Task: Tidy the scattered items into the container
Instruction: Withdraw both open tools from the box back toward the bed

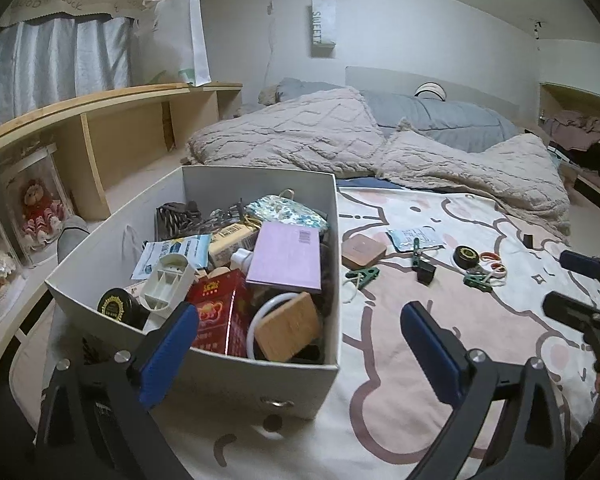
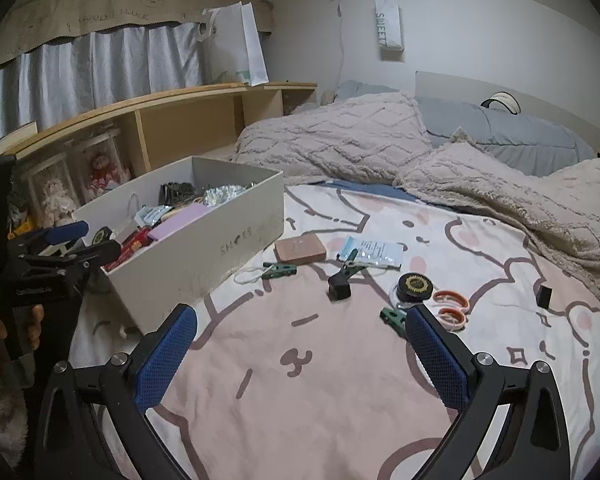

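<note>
Faintly, grey box side reads "SHOES"

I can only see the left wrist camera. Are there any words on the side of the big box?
Observer: Yes. The white box has SHOES printed faintly on its long side, the side facing the scattered things.
Operator: Ooh! Is the other grabber holding something?
Observer: No. The right gripper is open over the pink blanket, with nothing between its fingers.
</note>
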The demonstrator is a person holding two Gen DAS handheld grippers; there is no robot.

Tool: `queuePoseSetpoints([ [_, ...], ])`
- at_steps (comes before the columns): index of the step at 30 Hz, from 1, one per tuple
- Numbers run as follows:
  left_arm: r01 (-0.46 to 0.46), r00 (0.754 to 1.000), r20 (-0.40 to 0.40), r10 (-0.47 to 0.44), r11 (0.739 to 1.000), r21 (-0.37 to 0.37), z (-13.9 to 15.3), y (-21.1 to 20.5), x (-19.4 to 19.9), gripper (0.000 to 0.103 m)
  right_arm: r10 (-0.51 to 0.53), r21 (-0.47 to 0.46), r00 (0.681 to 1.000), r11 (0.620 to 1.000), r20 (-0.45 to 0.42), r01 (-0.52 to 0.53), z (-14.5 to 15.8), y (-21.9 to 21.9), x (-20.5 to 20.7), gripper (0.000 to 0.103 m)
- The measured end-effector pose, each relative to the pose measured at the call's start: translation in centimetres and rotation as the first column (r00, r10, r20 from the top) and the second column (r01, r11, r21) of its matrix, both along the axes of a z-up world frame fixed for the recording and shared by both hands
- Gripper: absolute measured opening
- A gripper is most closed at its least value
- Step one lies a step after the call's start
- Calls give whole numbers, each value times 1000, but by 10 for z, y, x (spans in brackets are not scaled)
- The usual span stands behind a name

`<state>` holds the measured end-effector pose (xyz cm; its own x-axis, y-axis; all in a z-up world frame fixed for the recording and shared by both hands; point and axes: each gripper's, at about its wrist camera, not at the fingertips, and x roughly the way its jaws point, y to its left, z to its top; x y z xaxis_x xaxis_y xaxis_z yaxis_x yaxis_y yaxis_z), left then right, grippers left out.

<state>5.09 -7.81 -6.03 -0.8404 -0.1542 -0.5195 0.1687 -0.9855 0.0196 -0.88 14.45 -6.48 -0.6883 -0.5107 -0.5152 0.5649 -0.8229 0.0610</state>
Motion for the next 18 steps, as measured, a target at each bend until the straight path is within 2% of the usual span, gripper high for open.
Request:
queuePoseSetpoints([
  [7, 17, 1000, -6, -17, 1000, 25, -2, 3, 13, 103, 12, 21, 1000, 1000, -19, -12, -2, -1, 6, 103],
  [18, 15, 999, -39, -15, 1000, -1, -6, 13, 30, 103, 14, -8, 998, 1000, -63, -15, 8, 3, 13, 103],
])
